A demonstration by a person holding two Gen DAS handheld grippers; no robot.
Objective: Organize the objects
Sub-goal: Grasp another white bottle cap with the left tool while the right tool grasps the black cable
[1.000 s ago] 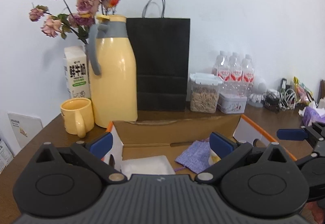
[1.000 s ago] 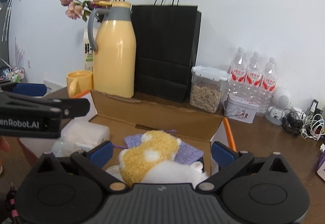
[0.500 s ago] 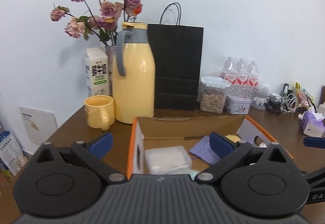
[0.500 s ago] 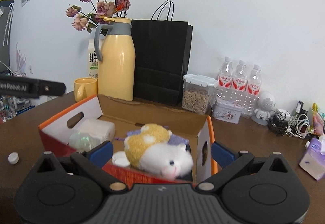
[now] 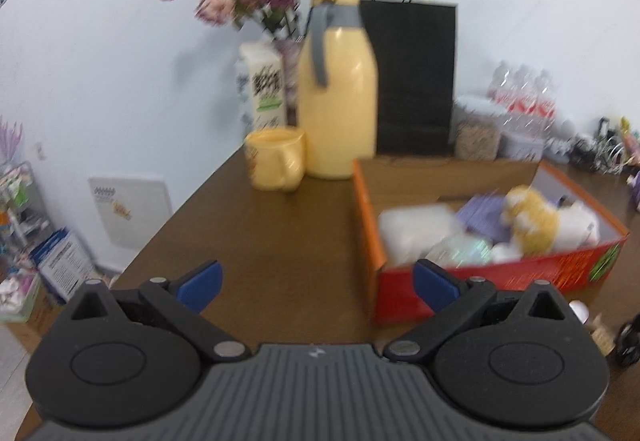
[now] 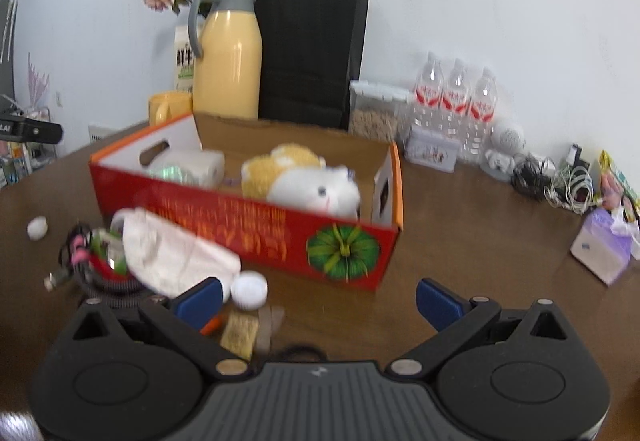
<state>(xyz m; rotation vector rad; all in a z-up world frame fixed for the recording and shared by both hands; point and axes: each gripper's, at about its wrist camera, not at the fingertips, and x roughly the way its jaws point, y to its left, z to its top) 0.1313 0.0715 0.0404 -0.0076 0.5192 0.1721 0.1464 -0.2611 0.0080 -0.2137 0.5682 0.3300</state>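
Now, the biggest thing before me is the red cardboard box with orange edges and a printed green pumpkin (image 6: pixel 280 229), open-topped on the brown wooden table (image 6: pixel 460 241); it holds a white-and-yellow plush toy (image 6: pixel 304 181), a clear plastic-wrapped white pack (image 6: pixel 192 167) at its left end and a purple cloth (image 5: pixel 480 211) under the toy. I judge the box light but floppy at the walls, best taken by the cut-out handle holes in its end flaps. What is left to tidy lies near me, in front of the box's left half: a crumpled white plastic bag (image 6: pixel 172 257), soft and slippery, which I would pinch at a bunched fold; touching its left side, a tangle of black cable with a pink clip (image 6: pixel 76 253), limp and likely to snag, so I would take it where the loops cross; a small white round cap (image 6: pixel 249 289) just beside my left finger, hard and apt to roll, gripped across its rim; a tan flat packet (image 6: pixel 240 333), thin, needing an edge. My right gripper (image 6: pixel 318 301) hangs wide open and empty over this clutter, and my left gripper (image 5: pixel 316 285) is likewise spread and empty over bare table left of the box.
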